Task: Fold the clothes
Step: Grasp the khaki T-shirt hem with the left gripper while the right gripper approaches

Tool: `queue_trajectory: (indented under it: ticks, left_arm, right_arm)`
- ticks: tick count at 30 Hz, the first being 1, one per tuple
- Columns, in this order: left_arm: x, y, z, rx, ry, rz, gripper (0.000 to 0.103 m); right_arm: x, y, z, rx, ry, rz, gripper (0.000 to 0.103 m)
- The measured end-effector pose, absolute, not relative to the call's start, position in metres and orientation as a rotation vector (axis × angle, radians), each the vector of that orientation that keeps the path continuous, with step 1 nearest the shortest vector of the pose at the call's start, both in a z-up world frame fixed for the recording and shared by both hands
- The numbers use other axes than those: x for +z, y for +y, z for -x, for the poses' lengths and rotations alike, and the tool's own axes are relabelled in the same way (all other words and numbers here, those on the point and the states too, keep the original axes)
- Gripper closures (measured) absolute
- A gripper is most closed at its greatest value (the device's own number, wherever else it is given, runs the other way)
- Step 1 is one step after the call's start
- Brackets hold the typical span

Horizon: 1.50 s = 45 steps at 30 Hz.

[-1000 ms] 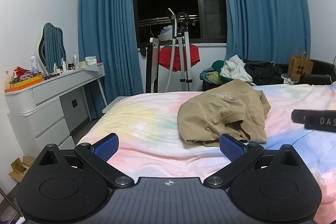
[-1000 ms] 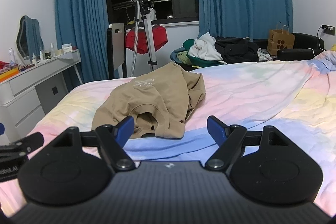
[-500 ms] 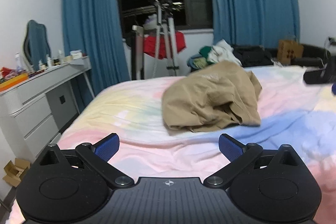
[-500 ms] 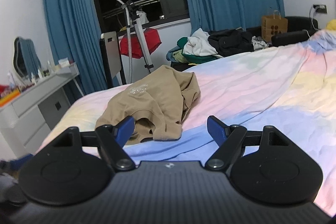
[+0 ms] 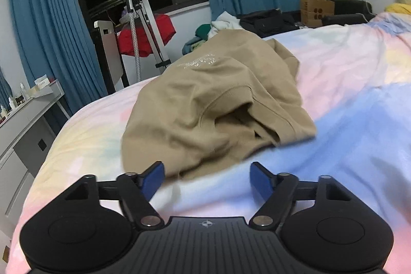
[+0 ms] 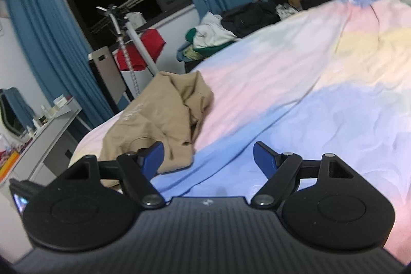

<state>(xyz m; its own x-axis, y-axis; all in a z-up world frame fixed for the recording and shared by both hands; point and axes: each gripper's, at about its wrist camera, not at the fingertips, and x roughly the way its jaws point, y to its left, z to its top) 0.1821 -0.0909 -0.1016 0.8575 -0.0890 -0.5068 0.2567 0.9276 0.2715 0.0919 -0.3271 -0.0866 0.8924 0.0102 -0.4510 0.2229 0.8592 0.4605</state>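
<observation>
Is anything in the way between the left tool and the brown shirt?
Nothing visible: only bare bedsheet lies between the open left tool and the near edge of the crumpled tan shirt.

My left tool (image 5: 206, 177): matt black plastic, ribbed base, blue textured pads (image 5: 259, 177), shiny metal pivot pins. My right tool (image 6: 208, 157) looks the same. Shirt (image 5: 218, 104): tan matt knit cloth, ribbed collar, crumpled. Bed (image 5: 359, 135): soft pastel cloth sheet, wrinkled. Curtains (image 5: 46, 37): blue matt cloth, pleated. Bag (image 5: 317, 8): brown paper.
</observation>
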Motion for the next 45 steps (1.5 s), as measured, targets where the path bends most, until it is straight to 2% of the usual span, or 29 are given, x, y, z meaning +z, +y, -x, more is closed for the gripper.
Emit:
queue_trajectory:
  ticks: [1,2,5,7,9,13,23,32,35,45]
  left_arm:
    - [-0.103,-0.092,-0.191,-0.184,0.504,-0.317,0.037]
    - [-0.105,-0.093,-0.199,-0.182,0.497,-0.294,0.046]
    - [-0.112,-0.099,-0.218,-0.162,0.497,-0.283,0.051]
    - [-0.115,-0.101,-0.228,-0.145,0.502,-0.274,0.058]
    - [-0.116,-0.100,-0.233,-0.123,0.515,-0.261,0.073]
    - [-0.102,-0.094,-0.228,-0.114,0.537,-0.255,0.092]
    - [-0.025,-0.065,-0.146,-0.127,0.530,-0.167,0.095]
    - [-0.001,-0.011,-0.066,-0.169,0.540,-0.010,0.095]
    - [0.003,0.007,-0.046,-0.180,0.542,0.044,0.095]
    - [-0.001,0.056,-0.052,-0.177,0.529,0.236,0.095]
  right_arm:
    - [-0.090,-0.328,-0.096,-0.119,0.467,-0.533,0.024]
    - [-0.093,-0.329,-0.100,-0.121,0.475,-0.535,0.024]
    - [-0.103,-0.330,-0.114,-0.129,0.497,-0.541,0.024]
    - [-0.106,-0.328,-0.121,-0.135,0.510,-0.532,0.024]
    - [-0.110,-0.327,-0.127,-0.136,0.518,-0.527,0.024]
    - [-0.114,-0.327,-0.133,-0.142,0.528,-0.517,0.024]
    - [-0.100,-0.311,-0.122,-0.178,0.450,-0.379,0.024]
    - [-0.080,-0.287,-0.096,-0.125,0.380,-0.252,0.024]
    - [-0.079,-0.276,-0.089,-0.073,0.394,-0.223,0.024]
    - [-0.108,-0.228,-0.120,0.132,0.566,-0.202,0.025]
